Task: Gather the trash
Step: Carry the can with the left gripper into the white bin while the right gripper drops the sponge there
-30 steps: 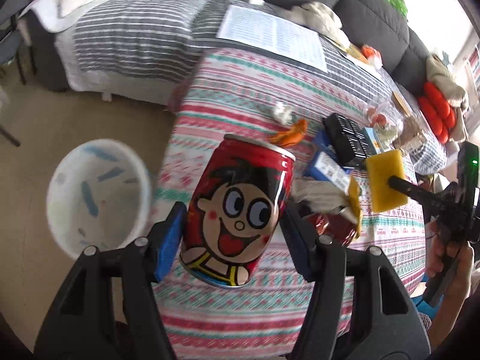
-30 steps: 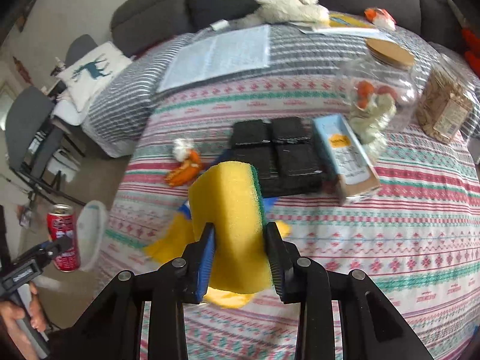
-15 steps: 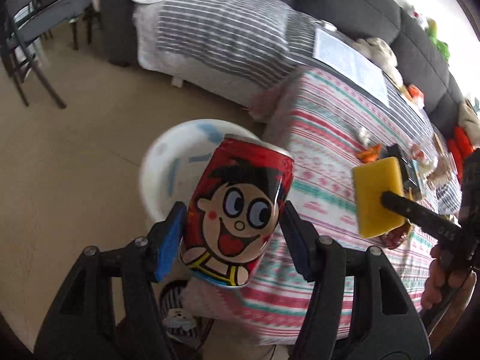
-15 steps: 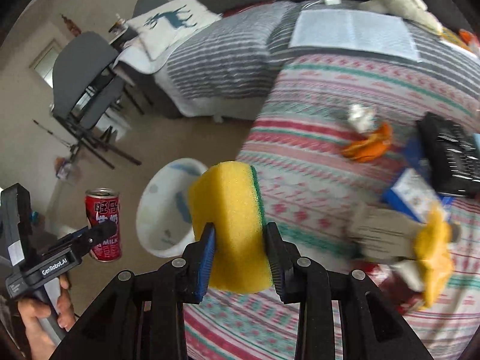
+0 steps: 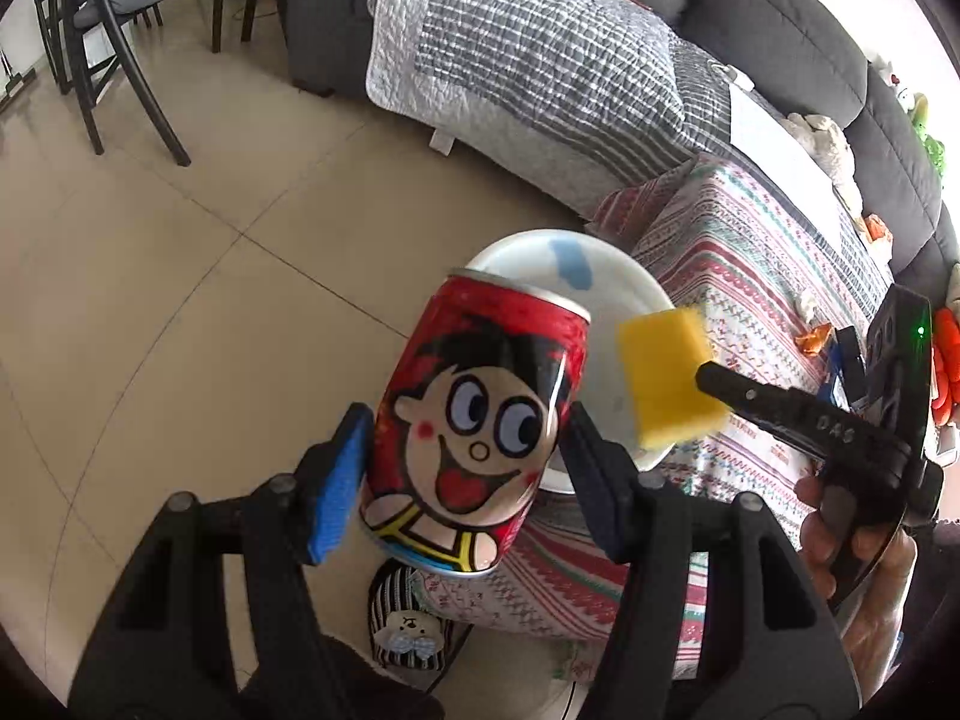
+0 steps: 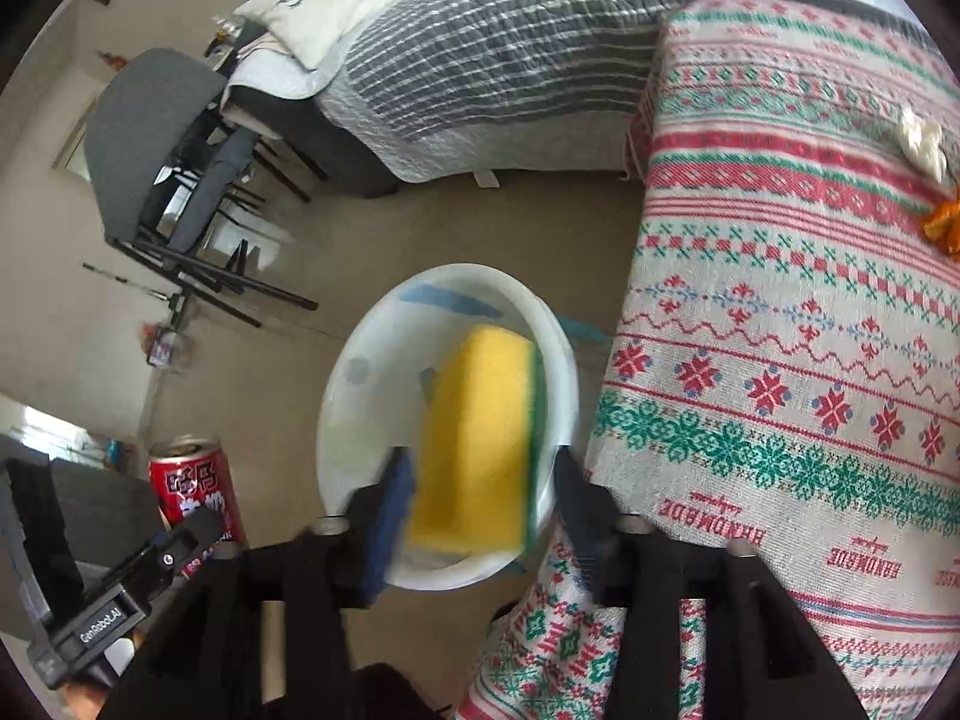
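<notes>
Left wrist view: left gripper (image 5: pixel 462 456) at lower centre, blue-padded jaws closed part-way onto a red drink can with a cartoon boy face (image 5: pixel 474 426), can tilted, top toward upper right. Behind the can, a white round plastic bin with blue marks (image 5: pixel 564 276) sits on the beige tiled floor (image 5: pixel 180 300), just beside the edge of a red-green-white patterned tablecloth (image 5: pixel 750 276). Right of centre, the right gripper (image 5: pixel 714 384) enters from the right, clamped on a yellow rectangular sponge (image 5: pixel 669 375) over the bin rim. Grey striped quilt (image 5: pixel 528 54) on sofa, upper centre. Right wrist view: right gripper (image 6: pixel 480 504) at lower centre, jaws blurred and set apart about a sponge's width; left pad at the sponge (image 6: pixel 480 438), right-side contact unclear. Sponge has green scrub layer on right face, sits in front of the bin (image 6: pixel 360 396) opening. Can (image 6: pixel 195 492) in left gripper (image 6: pixel 198 528) at lower left. Tablecloth (image 6: pixel 810 300) fills right side; dark chairs (image 6: pixel 168 138) upper left.
</notes>
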`<state>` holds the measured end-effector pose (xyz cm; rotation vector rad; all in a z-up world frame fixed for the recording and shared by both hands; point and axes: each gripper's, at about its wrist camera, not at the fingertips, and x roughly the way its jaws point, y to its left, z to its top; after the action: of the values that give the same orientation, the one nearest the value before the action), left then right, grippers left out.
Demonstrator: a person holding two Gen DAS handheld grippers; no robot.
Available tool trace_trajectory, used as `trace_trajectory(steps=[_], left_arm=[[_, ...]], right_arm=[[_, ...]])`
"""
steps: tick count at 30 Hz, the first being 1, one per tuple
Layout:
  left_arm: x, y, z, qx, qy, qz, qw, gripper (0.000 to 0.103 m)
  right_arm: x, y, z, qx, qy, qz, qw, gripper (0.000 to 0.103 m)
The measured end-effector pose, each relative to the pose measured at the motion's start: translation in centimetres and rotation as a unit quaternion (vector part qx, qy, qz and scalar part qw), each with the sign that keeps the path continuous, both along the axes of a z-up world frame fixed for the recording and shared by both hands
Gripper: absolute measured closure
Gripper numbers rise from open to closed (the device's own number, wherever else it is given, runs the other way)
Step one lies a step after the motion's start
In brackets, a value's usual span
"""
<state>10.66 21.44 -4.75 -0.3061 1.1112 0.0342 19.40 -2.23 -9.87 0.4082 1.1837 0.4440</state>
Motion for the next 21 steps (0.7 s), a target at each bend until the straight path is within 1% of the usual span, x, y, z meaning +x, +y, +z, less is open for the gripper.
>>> trace_trajectory(steps=[4, 9, 11, 16, 21], left_arm=[[0.4, -0.1, -0.3, -0.006, 0.004, -0.005, 1.0000, 0.038], [1.6, -1.6, -0.8, -0.012, 0.010, -0.024, 0.9996, 0.038], [2.2, -2.3, -1.2, -0.008, 0.016, -0.031, 0.9993, 0.038], [4.4, -4.1, -2.8, -0.006, 0.039, -0.040, 0.9984, 0.038], [6.2, -5.2, -3.5, 0.015, 0.040, -0.045, 0.9981, 0.038]], right_arm=[[-0.6, -1.6, 1.3, -0.016, -0.013, -0.011, 1.000, 0.043], [-2.1, -4.2, 3.3, -0.038, -0.035, -0.023, 0.998, 0.036], [-3.1, -5.5, 4.0, -0.049, -0.043, -0.027, 0.998, 0.034], [-4.7, -9.1, 5.8, -0.090, -0.069, -0.037, 0.993, 0.032], [-6.2, -12.9, 7.5, -0.106, -0.090, -0.058, 0.989, 0.030]])
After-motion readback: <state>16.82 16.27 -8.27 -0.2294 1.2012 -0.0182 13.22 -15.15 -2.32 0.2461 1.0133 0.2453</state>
